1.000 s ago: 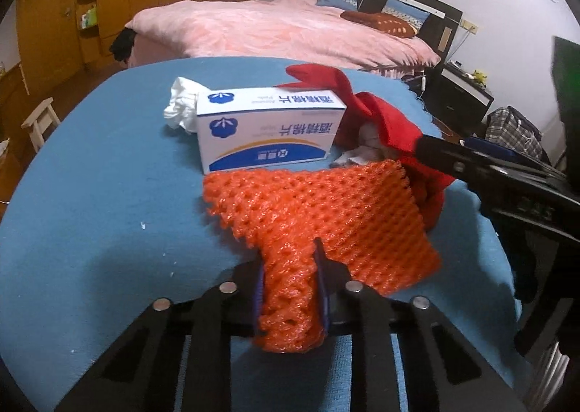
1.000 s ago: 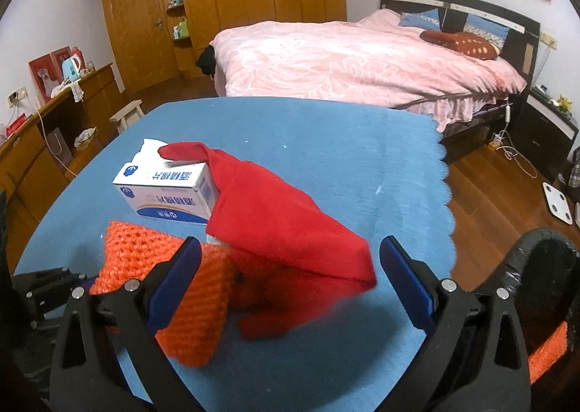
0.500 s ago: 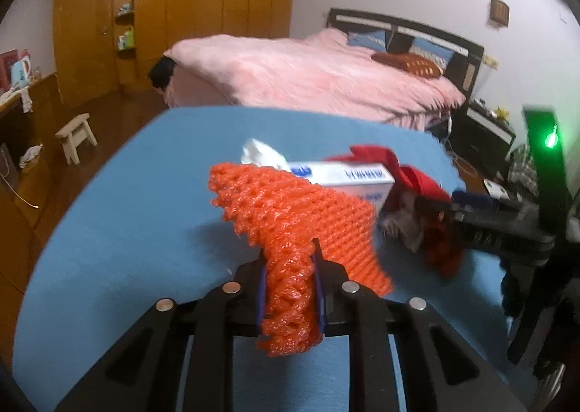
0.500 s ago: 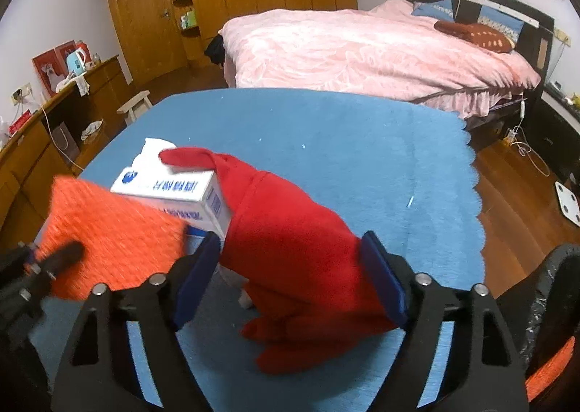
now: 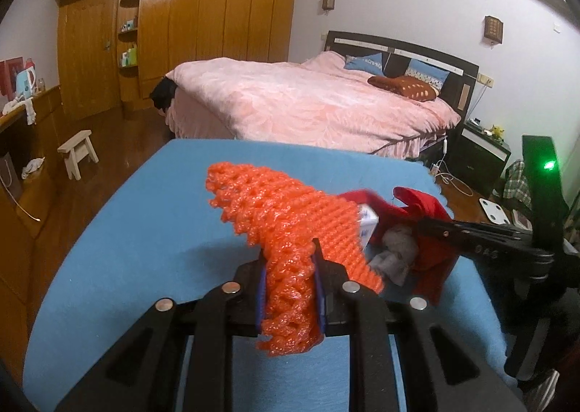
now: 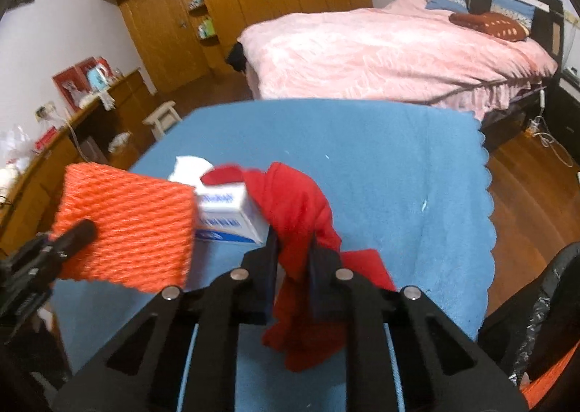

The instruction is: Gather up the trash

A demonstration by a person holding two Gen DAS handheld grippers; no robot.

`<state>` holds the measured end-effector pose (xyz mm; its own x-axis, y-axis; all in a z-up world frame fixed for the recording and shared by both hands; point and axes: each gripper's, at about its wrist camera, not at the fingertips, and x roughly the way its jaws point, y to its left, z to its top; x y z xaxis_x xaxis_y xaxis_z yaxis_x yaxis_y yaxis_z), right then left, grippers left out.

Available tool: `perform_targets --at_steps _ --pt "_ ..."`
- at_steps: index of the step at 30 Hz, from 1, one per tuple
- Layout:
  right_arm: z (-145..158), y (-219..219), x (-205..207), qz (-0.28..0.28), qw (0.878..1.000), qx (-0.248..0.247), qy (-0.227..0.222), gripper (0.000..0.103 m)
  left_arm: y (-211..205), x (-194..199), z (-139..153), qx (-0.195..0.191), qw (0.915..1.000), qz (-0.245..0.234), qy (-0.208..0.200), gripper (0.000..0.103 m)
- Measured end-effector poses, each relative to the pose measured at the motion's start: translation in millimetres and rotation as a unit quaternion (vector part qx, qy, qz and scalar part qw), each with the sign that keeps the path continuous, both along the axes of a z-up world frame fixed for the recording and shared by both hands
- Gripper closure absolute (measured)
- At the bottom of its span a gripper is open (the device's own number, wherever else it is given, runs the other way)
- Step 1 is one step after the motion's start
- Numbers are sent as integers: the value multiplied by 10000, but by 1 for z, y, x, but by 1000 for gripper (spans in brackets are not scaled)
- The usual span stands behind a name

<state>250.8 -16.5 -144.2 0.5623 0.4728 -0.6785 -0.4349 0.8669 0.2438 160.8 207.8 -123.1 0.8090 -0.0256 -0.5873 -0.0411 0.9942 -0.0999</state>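
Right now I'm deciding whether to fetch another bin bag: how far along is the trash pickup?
Nothing looks binned yet. In hand: the left tool is shut on the orange foam net, lifted off the blue table; the right tool has just been closing and now pinches the red cloth. Left: the white box and crumpled tissue remain on the table.

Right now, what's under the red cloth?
The red cloth, pinched by the right gripper, drapes over the white-and-blue box. In the left wrist view, crumpled greyish paper shows beneath it. Anything further under is covered.
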Motion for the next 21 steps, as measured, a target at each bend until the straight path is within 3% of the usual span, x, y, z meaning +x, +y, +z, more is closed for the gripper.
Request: perform_targets --at_steps 21 --pt "81 -20 -28 270 9960 659 -548 94 -7 -14 33 -87 9992 -106 -380 82"
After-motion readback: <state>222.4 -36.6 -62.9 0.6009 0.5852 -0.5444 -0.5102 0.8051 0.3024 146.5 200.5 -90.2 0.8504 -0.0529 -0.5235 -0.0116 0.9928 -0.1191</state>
